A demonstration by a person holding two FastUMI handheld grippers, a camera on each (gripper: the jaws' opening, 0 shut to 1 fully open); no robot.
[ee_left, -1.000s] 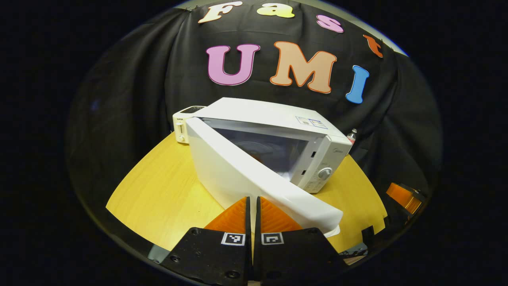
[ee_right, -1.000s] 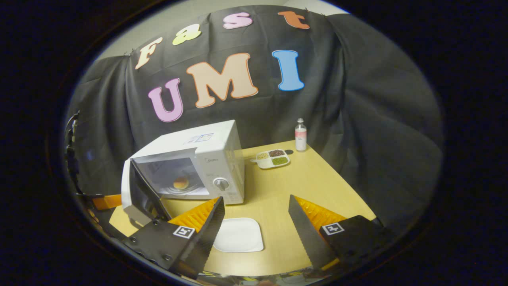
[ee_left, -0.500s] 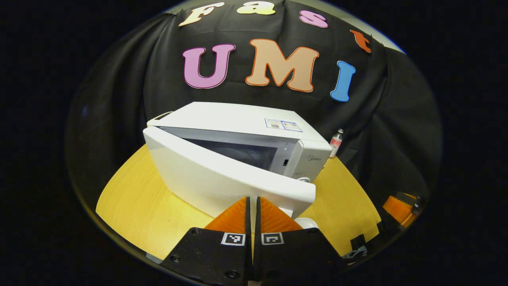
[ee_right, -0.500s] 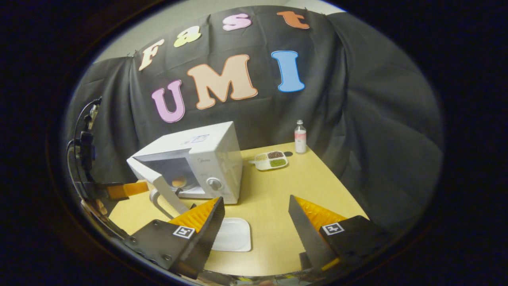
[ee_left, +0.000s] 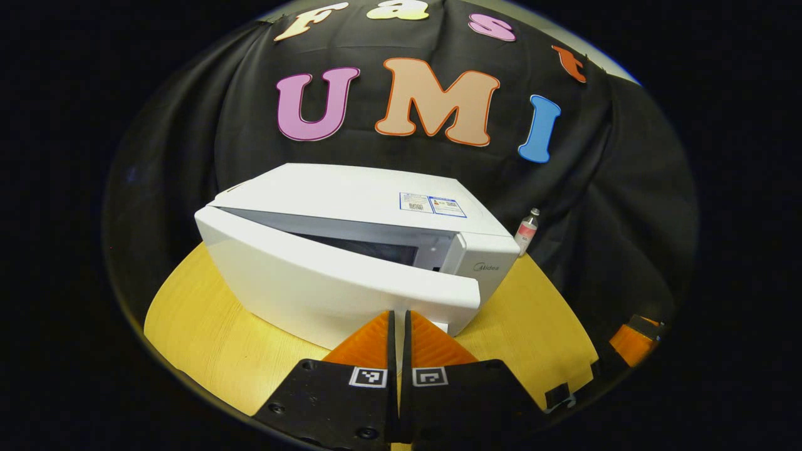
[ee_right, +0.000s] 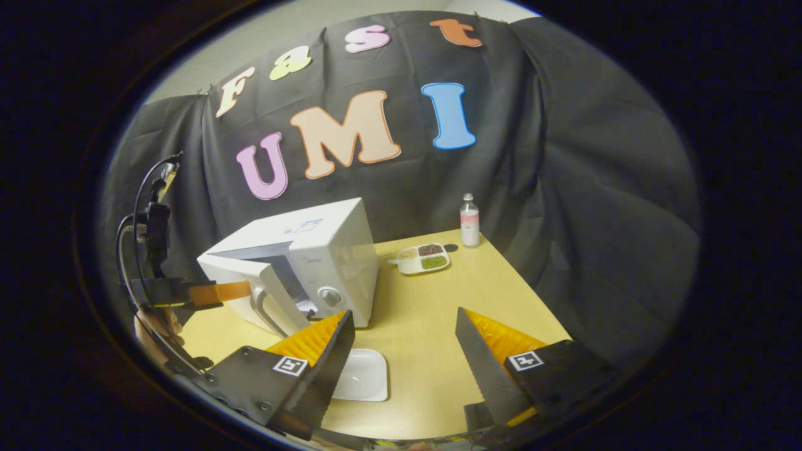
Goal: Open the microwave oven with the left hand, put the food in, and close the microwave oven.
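1. We are at the last step: closing the microwave (ee_left: 376, 207). Its door (ee_left: 338, 282) is partly open, with a dark gap between the door and the box.
2. Our left tongs (ee_left: 398, 332) are closed, with the two tips pressed together and nothing between them. They sit right at the front of the door, near its free end. We cannot tell if the tips touch the door or are just beside it.
3. In the right gripper view we see the left tongs (ee_right: 216, 292) at the left side of the desk (ee_right: 432, 294), close to the door (ee_right: 263, 294) and its handle (ee_right: 266, 310).
4. Our right tongs (ee_right: 404, 351) are wide open and hold nothing. They hang over the near part of the desk.
5. A white plate (ee_right: 362, 374) lies bare on the desk, just in front of the microwave (ee_right: 313, 250). We cannot see the food now. We think it is inside the microwave, behind the door.
6. At the far side of the desk there is a small tray (ee_right: 421, 259) with little piles of food and a small bottle (ee_right: 469, 220). They are well apart from the microwave.
7. Next, we think the left tongs need to push the door the rest of the way, until the gap is gone and the door sits flat. The push should be soft, so the microwave does not slide on the desk.
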